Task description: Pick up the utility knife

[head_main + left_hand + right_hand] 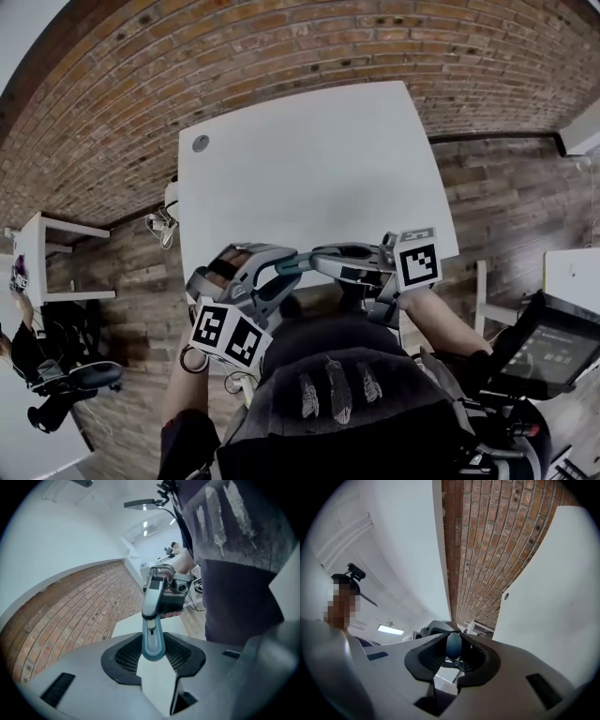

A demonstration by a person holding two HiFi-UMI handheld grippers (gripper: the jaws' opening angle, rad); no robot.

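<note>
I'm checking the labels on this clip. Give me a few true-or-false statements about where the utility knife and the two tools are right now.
1. The utility knife lies flat on the white table. False: it is up in the air, held between the two tools.
2. The left tool has its jaws pressed on the knife's blue end. True.
3. The right tool is empty. False: its jaws are closed on the other end of the knife.
4. Brick floor shows beyond the table's far edge. True.
</note>
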